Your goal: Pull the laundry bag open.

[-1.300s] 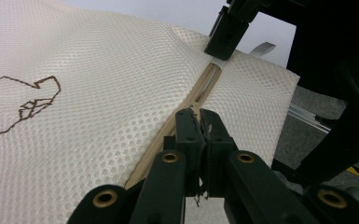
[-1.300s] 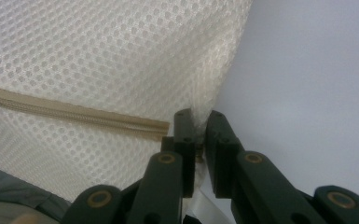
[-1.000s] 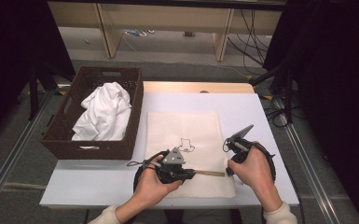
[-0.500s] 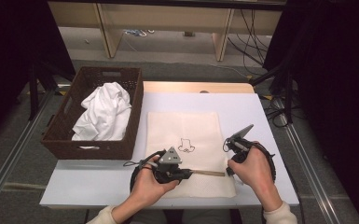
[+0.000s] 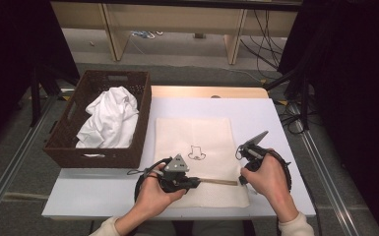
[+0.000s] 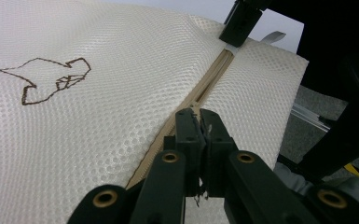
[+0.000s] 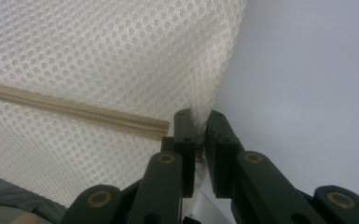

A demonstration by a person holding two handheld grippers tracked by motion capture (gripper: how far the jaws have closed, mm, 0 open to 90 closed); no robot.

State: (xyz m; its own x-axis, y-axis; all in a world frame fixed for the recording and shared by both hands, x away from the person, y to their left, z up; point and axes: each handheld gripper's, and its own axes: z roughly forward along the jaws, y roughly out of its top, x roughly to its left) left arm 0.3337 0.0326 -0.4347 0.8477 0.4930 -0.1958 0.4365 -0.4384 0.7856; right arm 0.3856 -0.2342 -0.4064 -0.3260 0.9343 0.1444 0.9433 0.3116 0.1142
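A cream mesh bag [image 5: 197, 132] with a brown outline drawing [image 5: 196, 153] lies flat on the white table [image 5: 275, 123]. A beige zipper [image 5: 219, 182] runs across its near end. My left gripper [image 5: 197, 183] is shut on the zipper [image 6: 210, 79]; its jaws [image 6: 200, 116] meet right on the zipper line, and the pull is hidden between them. My right gripper [image 5: 241, 179] is shut on the bag's right edge [image 7: 205, 107], just past the zipper's end [image 7: 158, 128]. The left gripper view shows the right gripper [image 6: 240, 23] farther off at that end.
A dark wicker basket [image 5: 98, 152] holding a crumpled white cloth [image 5: 110, 118] stands on the table's left side, beside the bag. Bare table [image 7: 307, 70] lies to the right of the bag. Metal rails [image 5: 325, 172] run along the table's sides.
My left gripper has shifted slightly to the left along the zipper line, and a little more beige zipper shows between the two grippers. The right gripper has held still.
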